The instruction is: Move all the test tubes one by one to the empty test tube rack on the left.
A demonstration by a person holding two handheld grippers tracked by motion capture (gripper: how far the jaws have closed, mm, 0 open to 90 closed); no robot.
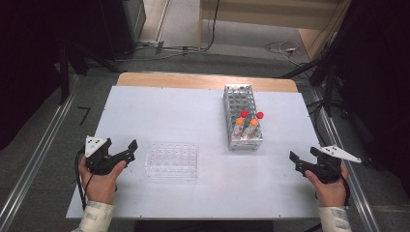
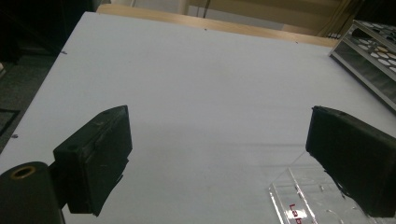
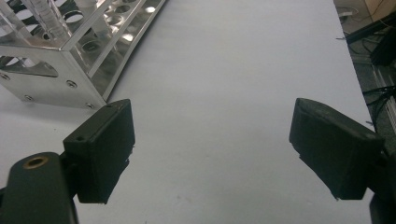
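- Resting low at the near corners of the bench [image 1: 193, 104], the left tool [image 1: 124, 151] and right tool [image 1: 303, 159] both stand with jaws wide apart, holding nothing, probably ready to reach in.
- Just beside the left tool lies the clear well plate [image 1: 172, 160], flat.
- Farther off, nearer the right tool, the metal rack [image 1: 240, 112] keeps four capped tubes [image 1: 248, 124] upright at its near end.

fingers [image 3: 107, 154] apart, metal rack [image 3: 70, 51] left
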